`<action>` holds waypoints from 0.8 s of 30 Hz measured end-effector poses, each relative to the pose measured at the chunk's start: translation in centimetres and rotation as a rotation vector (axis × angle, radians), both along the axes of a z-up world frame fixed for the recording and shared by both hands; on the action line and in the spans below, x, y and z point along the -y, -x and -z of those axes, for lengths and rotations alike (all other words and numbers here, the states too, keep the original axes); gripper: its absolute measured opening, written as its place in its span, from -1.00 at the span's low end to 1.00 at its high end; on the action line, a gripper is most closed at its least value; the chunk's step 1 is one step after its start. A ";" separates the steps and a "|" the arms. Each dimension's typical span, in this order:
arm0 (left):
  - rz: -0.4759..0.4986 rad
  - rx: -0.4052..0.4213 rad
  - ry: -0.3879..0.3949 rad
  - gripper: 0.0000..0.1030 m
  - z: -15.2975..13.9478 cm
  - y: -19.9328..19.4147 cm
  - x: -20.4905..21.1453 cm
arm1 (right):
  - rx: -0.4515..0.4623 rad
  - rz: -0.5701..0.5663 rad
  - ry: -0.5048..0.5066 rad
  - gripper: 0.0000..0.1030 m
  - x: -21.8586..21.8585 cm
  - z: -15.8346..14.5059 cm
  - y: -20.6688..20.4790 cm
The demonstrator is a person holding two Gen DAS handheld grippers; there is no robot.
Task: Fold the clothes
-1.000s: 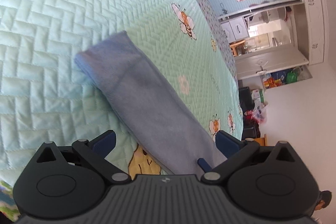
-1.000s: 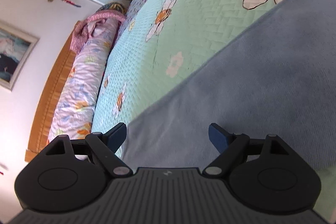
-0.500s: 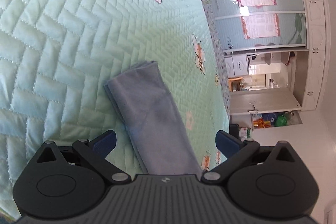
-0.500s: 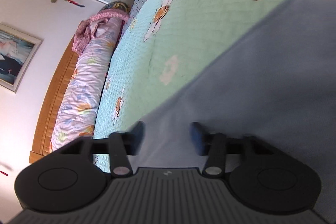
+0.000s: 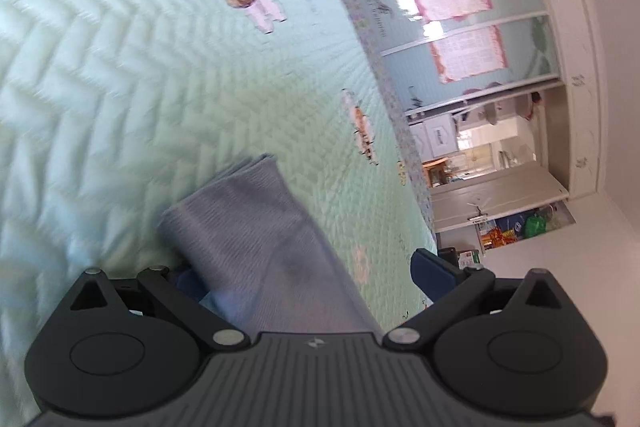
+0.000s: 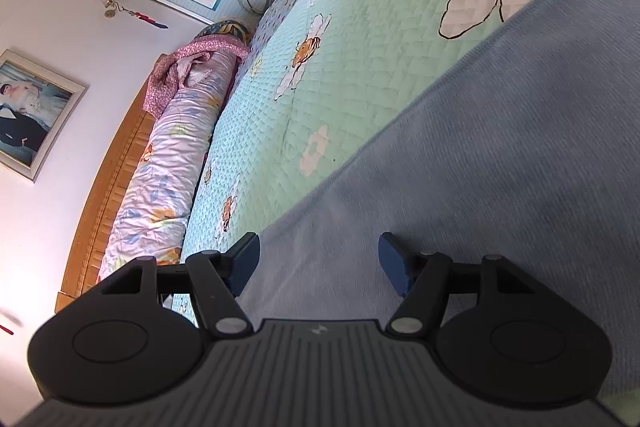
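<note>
Green bee bedspread [image 5: 120, 75], with a blue-grey folded cloth [image 5: 256, 235] laid flat on it.

The cloth is seen between the tongs of both grippers and nothing is pinched. The left gripper [image 5: 304, 273] is wide apart, as it was a second ago, and the view is blurred by a quick move. The right gripper [image 6: 318, 259], half closed a moment ago, is apart again over the cloth. The fold seems let go, so another fold may be next.
</note>
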State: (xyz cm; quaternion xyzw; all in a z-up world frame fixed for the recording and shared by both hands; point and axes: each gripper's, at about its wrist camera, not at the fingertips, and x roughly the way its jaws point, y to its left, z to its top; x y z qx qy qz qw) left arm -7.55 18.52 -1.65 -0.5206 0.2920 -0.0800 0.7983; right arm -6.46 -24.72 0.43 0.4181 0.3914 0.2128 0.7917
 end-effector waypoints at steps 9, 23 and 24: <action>0.007 -0.005 -0.161 0.54 -0.4 -0.3 1.4 | 0.012 -0.027 0.048 0.31 0.2 -0.3 1.2; -0.016 -0.131 -0.367 -0.75 -3.1 -0.4 3.2 | 0.046 0.065 0.156 0.32 5.1 -1.5 4.9; -0.012 -0.130 -0.397 -0.75 -3.5 -0.5 3.6 | 0.056 0.075 0.186 0.32 5.4 -1.9 5.1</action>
